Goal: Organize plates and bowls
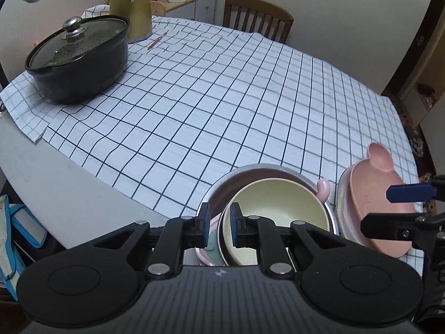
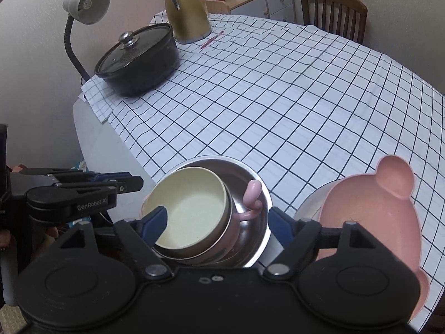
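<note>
Left gripper [image 1: 219, 224]: jaws nearly together, apparently pinching the cream round bowl's [image 1: 278, 208] rim. Right gripper [image 2: 218, 224]: jaws wide apart, empty; bowl at 12 o'clock, tilted inside steel basin [image 2: 250, 194]; pink bear-eared plate [image 2: 375, 211] at 2 o'clock.

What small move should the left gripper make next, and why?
Probably lower the left gripper a little so the cream bowl settles level in the steel bowl, then let go. The gripper pinches the bowl's near rim, the bowl leans inside the steel bowl, and the right gripper is open, holding nothing.
</note>
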